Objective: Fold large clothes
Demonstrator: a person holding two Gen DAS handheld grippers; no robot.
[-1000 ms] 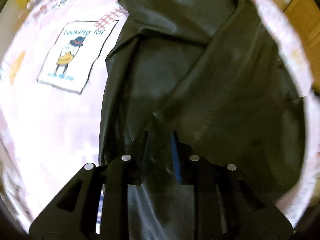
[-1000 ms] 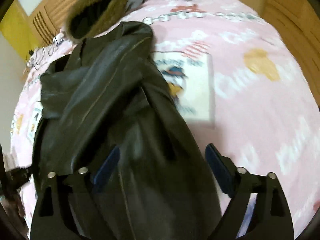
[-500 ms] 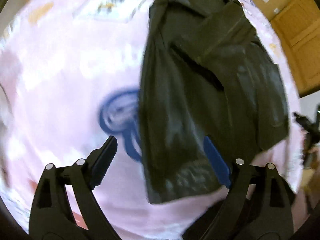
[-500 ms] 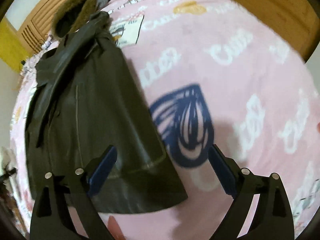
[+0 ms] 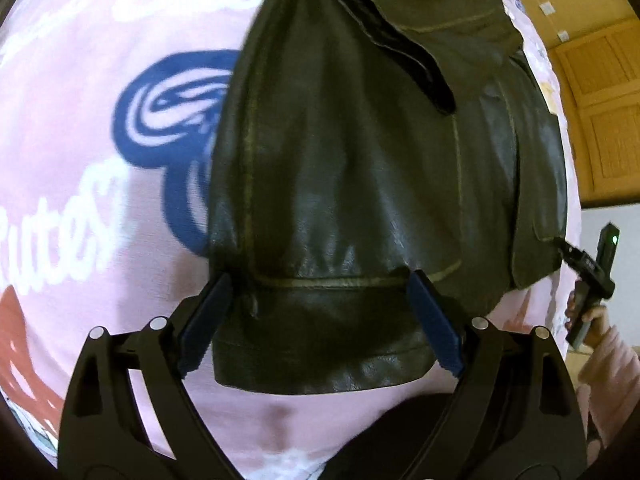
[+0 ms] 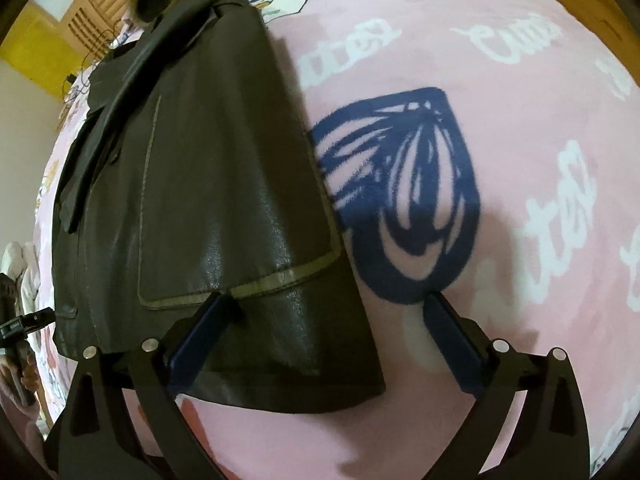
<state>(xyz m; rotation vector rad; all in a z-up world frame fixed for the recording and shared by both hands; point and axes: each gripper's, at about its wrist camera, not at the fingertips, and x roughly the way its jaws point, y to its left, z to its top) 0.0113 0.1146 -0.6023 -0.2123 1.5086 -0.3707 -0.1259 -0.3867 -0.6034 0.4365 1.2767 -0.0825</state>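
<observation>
Jacket [image 5: 360,168] lying lengthwise toward 12 o'clock on blanket [image 6: 500,200], still needs folding; left gripper [image 5: 320,320] wide over hem, right gripper [image 6: 324,332] just opening wider, empty.

A dark olive-black leather jacket [image 5: 360,168] with paler olive seam piping is seen on a pink blanket [image 6: 500,380] — printed with white lettering and a navy whisk motif [image 6: 408,196]. Blue pads [image 5: 434,320] are borne on black gripper frames — wooden panels [image 5: 600,92] are honey-orange.

a pink blanket [image 6: 520,240] with blue and white prints covers my bed. wooden panelled doors [image 5: 600,120] stand beyond it, beside a yellow wall [image 6: 36,40].
</observation>
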